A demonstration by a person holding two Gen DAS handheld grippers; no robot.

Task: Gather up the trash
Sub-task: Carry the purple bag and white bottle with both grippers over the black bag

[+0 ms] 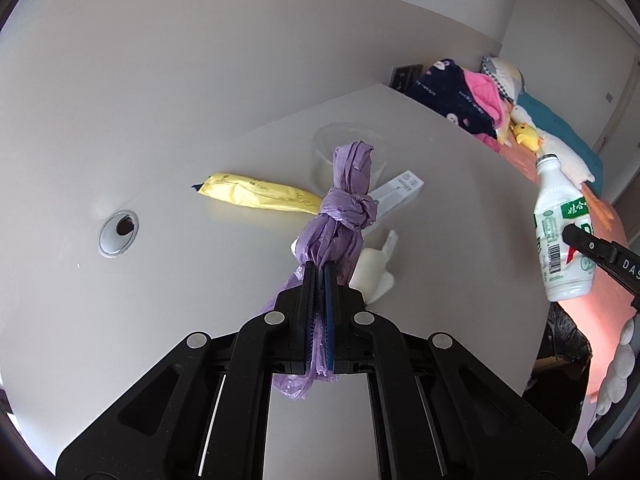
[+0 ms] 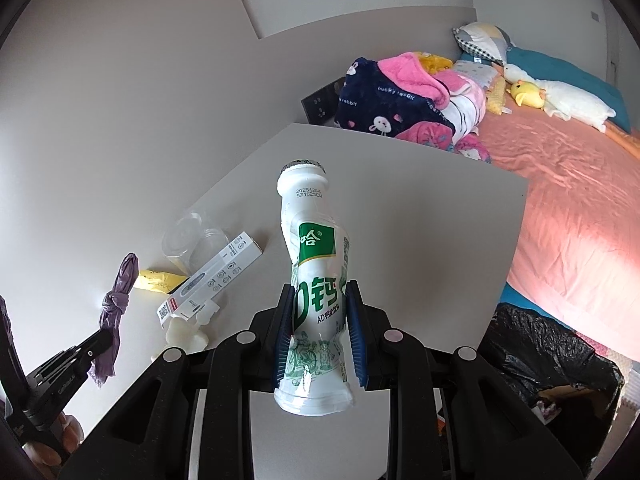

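My left gripper (image 1: 319, 276) is shut on a knotted purple plastic bag (image 1: 344, 204) and holds it above the white table (image 1: 160, 280). The bag also shows in the right wrist view (image 2: 118, 300). My right gripper (image 2: 320, 320) is shut on a crushed white milk drink bottle (image 2: 316, 280) with a green label, held above the table; the bottle also shows in the left wrist view (image 1: 564, 236). On the table lie a yellow wrapper (image 1: 256, 194), a white carton box (image 2: 212, 280), a clear plastic cup (image 2: 192, 240) and a small cream plastic piece (image 1: 374, 272).
A bin lined with a black bag (image 2: 552, 356) stands beside the table's right edge. Beyond it is a bed with a pink sheet (image 2: 568, 184), blankets and plush toys. A cable hole (image 1: 119, 233) is in the tabletop at left. A wall runs behind the table.
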